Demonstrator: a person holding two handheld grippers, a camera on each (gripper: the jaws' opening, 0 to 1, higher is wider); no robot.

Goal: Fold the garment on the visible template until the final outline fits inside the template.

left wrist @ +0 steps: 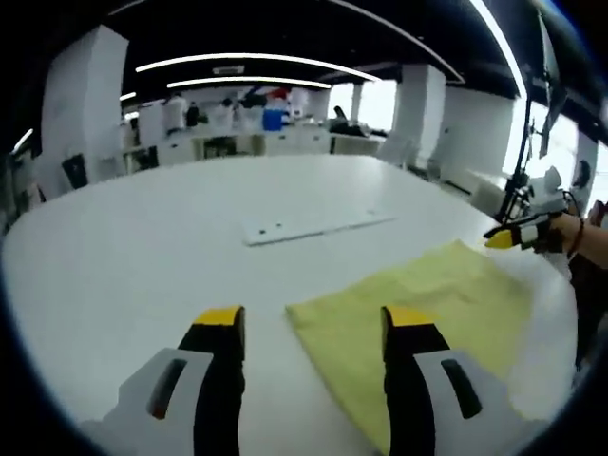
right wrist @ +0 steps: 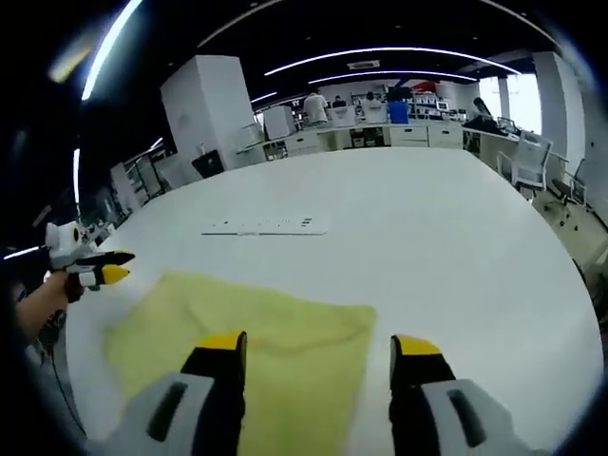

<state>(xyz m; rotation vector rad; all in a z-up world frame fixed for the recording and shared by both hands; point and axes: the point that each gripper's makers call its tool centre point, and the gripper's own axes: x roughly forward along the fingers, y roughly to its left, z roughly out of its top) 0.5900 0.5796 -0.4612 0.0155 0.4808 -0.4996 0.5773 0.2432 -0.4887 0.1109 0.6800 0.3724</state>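
A yellow garment [left wrist: 418,318] lies folded flat on the white table [left wrist: 171,247]; in the right gripper view the garment [right wrist: 256,332] spreads from the left to the middle. My left gripper [left wrist: 313,323] hangs open above the garment's near left corner, nothing between its yellow-tipped fingers. My right gripper [right wrist: 318,347] is open above the garment's right edge. The right gripper [left wrist: 513,236], held by a hand, appears at the garment's far right corner in the left gripper view. In the right gripper view the left gripper [right wrist: 95,271] shows at the far left. No template outline is visible.
A flat white strip [left wrist: 313,226] with small dark holes lies on the table beyond the garment, also seen as the strip [right wrist: 266,225] in the right gripper view. Office desks, chairs and people stand far behind. A stand with poles [left wrist: 522,152] rises at the right.
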